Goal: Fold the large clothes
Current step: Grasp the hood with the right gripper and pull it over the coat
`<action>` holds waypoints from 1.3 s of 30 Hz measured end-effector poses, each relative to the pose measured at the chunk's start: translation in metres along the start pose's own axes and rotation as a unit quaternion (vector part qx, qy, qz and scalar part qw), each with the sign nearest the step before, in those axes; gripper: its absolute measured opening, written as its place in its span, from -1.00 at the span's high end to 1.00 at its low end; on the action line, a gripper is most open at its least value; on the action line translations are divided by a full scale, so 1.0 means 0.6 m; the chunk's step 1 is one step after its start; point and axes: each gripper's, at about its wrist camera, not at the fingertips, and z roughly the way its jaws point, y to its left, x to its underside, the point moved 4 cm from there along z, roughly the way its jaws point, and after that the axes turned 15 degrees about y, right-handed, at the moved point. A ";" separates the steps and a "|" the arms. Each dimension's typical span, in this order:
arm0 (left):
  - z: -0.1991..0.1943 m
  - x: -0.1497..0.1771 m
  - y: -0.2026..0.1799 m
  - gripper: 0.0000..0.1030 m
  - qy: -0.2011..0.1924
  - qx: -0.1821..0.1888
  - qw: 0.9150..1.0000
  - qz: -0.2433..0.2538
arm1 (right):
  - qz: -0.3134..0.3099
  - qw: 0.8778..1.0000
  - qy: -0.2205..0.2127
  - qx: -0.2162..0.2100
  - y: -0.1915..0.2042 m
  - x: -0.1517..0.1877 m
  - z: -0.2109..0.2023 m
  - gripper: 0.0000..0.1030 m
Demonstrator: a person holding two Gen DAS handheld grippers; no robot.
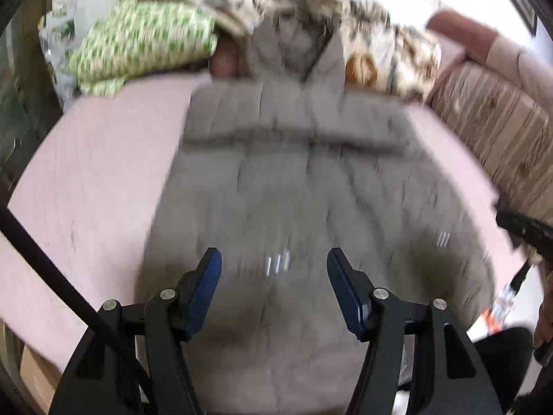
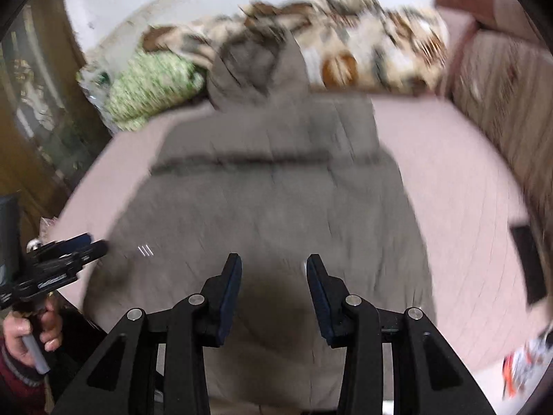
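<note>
**Both tongs empty above the grey coat, next fold still to start**

The grey padded coat [image 1: 293, 186] lies flat on the pink bed sheet [image 1: 96, 180], hood end toward the patterned blanket [image 1: 373, 34], hem end nearest me. My left gripper [image 1: 274, 259] hangs above the hem end, jaws wide apart, nothing between them. My right gripper [image 2: 274, 266] hangs above the same end, jaws narrower but apart, also empty. Both views are blurred.

My guess at the step: take the hem corners and fold toward the hood. To do it well I should pinch each corner through all layers, since padded fabric slips, lift both sides evenly, and lay the hem square on the seam line across the chest.

Left view only: the green pillow [image 1: 145, 41] in full beside the hood, and a black cable [image 1: 52, 259] crossing the sheet left of the coat. Right view only: my left hand [image 2: 31, 335] on its handle left of the coat, and a dark flat object [image 2: 528, 263] on the sheet right of the coat; what it is I cannot tell.
</note>
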 end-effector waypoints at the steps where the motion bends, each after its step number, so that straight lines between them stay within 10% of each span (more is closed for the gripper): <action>1: -0.017 -0.035 -0.003 -0.27 -0.013 0.007 1.000 -0.002 | -0.009 1.000 -0.009 -0.006 0.009 -0.031 -0.022 0.18; 10: 0.024 -0.245 0.009 -0.40 -0.052 0.026 0.997 -0.046 | -0.070 0.997 -0.041 -0.005 0.086 -0.308 -0.067 0.06; 16: 0.135 -0.245 0.061 -0.40 0.004 0.073 0.993 -0.093 | -0.078 0.995 -0.047 0.051 0.074 -0.536 0.042 0.06; 24: 0.210 -0.253 0.077 -0.40 0.023 0.045 0.994 -0.092 | -0.021 0.994 -0.051 0.093 -0.006 -0.788 0.231 0.06; 29: 0.247 -0.267 0.071 -0.41 0.037 0.036 0.995 -0.081 | -0.003 0.992 -0.037 0.124 -0.044 -0.855 0.319 0.06; 31: 0.249 -0.269 0.068 -0.41 0.033 0.035 0.996 -0.075 | -0.014 0.994 -0.043 0.103 -0.048 -0.859 0.338 0.88; 39: 0.235 -0.265 0.072 -0.40 0.029 0.056 0.994 -0.090 | -0.058 0.988 -0.104 0.099 -0.015 -0.769 0.248 0.88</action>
